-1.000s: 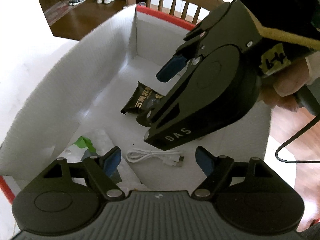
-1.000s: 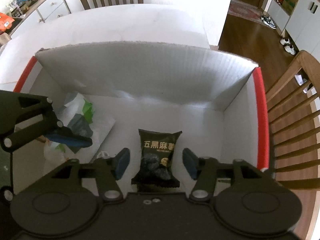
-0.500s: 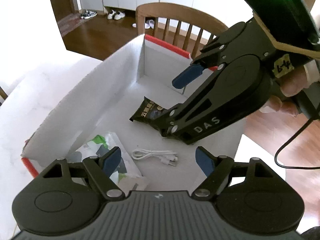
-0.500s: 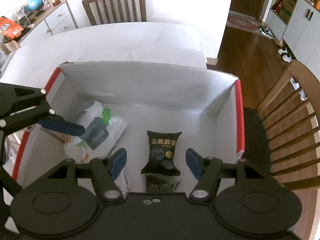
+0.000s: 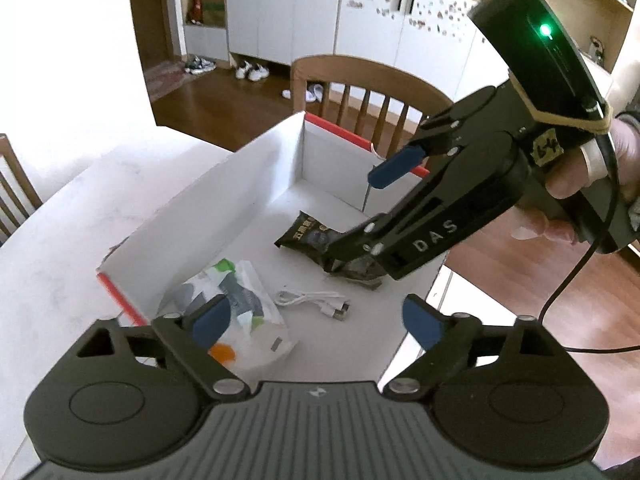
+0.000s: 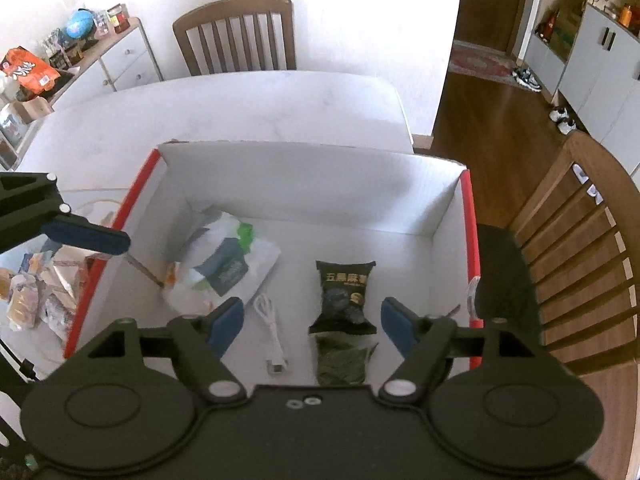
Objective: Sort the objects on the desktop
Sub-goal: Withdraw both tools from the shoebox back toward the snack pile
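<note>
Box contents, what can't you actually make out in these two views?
- Black snack bag, left wrist view: its near end is hidden behind the right hand-held gripper.
- Dark green packet, right wrist view: its near edge is cut off by the gripper body; print unreadable.
- White bag, right wrist view: blurred, label illegible.
- Pile of packets outside the box: too small to identify.

In the left wrist view the right gripper (image 5: 360, 216) covers the near end of the black snack packet (image 5: 308, 234), and its lower finger cannot be made out. The hand (image 5: 592, 184) holding it is cut off by the right edge. The white pouch (image 5: 240, 308) is partly behind the left gripper's finger (image 5: 212, 318). In the right wrist view the left gripper (image 6: 86, 236) is cut off at the left edge, so only one finger shows. The wrappers (image 6: 36, 292) on the table (image 6: 260, 108) outside the box (image 6: 304, 176) are too blurred to identify, as is the print on the pouch.
</note>
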Available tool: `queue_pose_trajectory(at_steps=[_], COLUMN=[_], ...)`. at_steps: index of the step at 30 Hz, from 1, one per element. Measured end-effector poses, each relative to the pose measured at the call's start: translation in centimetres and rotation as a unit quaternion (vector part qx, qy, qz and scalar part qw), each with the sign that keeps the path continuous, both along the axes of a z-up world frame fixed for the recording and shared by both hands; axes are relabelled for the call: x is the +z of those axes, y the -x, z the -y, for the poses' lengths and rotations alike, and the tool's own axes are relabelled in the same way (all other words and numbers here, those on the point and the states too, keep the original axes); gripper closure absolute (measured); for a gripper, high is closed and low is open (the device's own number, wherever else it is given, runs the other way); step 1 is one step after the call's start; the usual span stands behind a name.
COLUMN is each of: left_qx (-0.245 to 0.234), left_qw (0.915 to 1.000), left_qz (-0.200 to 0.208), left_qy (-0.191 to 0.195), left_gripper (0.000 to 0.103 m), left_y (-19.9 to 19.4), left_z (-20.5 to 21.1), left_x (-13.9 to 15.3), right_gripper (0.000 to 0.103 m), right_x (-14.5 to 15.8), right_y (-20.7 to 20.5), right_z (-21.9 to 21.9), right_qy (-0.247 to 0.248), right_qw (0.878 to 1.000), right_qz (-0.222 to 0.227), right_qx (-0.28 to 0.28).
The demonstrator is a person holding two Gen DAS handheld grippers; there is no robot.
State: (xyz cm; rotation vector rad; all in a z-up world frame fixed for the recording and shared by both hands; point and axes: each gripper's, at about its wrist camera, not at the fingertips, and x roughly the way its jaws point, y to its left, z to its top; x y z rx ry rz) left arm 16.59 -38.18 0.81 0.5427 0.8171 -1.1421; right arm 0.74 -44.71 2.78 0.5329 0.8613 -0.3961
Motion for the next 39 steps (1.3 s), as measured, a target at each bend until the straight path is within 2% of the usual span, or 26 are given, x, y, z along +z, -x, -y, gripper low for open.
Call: queue_pose_trajectory(at_steps=[2,7,25,33,39], left_qx=[0.005,0.025,0.063,0.069,0.09], left_qw=[0.9999,0.9993,0.9958,0.9956,0.9926], left_qz=[0.002,0.0,0.008,0.001,-0.006], left_qy=[0.01,0.029,0.065,0.064,0.081], left_gripper=[0.002,0.001,0.001,0.0,0.0], left_y=[0.2,0.2,0.1,0.1,-0.2], left_z=[-1.3,-4.7,-16.4,-20.5,-23.5], left_x=[0.5,1.2,1.9,1.5,1.4], right_gripper=[0.014,0.008,0.006,0.006,0.006], right_x=[0.7,2.1,5.5,5.8,5.9], right_y=[0.0,-0.2,-4.4,-6.1,-7.2], right_z=[-1.0,-3.2,-12.7,-16.3,-18.6], right_qy=[0.009,0.02,0.015,0.015,0.025], right_qw=[1.0,1.0,0.998,0.998,0.998], right_qz=[0.007,0.023,0.061,0.064,0.06], right_qx=[0.002,0.004,0.005,0.004,-0.003])
